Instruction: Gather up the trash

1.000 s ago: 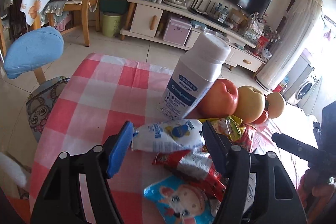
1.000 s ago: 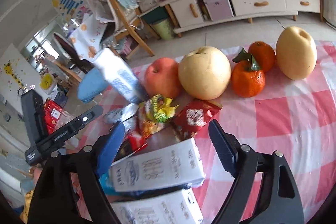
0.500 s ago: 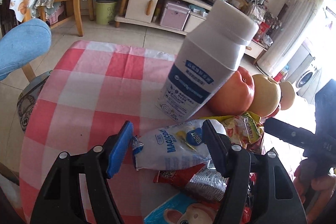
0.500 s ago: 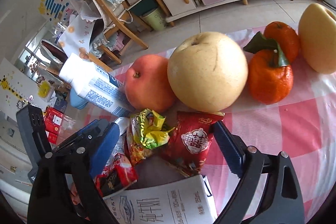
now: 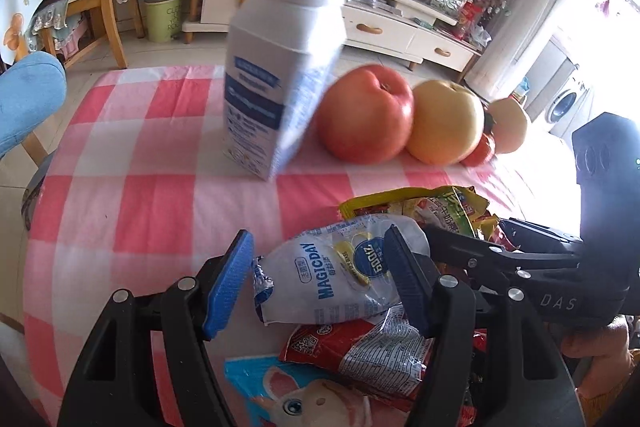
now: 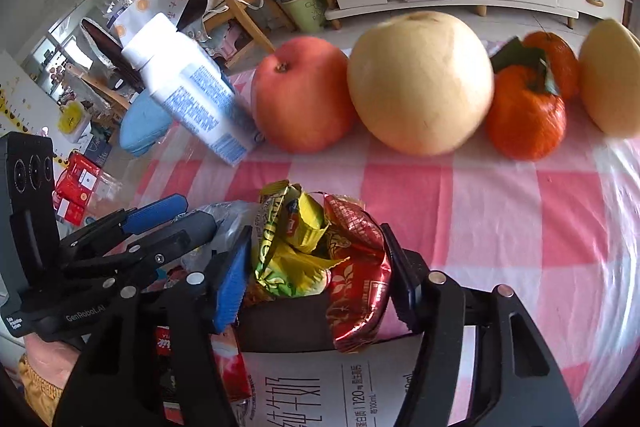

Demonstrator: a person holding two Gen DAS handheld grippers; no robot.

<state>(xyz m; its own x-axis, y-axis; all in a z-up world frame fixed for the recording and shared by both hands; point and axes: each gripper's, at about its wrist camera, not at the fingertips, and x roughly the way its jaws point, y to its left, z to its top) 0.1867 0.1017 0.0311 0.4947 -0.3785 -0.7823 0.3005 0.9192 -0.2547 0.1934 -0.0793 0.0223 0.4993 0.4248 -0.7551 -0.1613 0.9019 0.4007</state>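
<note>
The right gripper (image 6: pixel 316 275) is closing, clamped on crumpled yellow and red foil wrappers (image 6: pixel 320 255); the left gripper (image 5: pixel 320 285) is closing around a white crinkled plastic pouch (image 5: pixel 336 275), its left pad clear of it.

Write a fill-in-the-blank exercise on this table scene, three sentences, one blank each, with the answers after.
1. The white MAGICDAY wrapper lies between the fingers of the ____ gripper.
2. The right gripper is closing around a yellow wrapper and a ____ wrapper.
3. The white bottle stands tilted on the checked tablecloth next to a red ____.

Answers: left; red; apple
</note>
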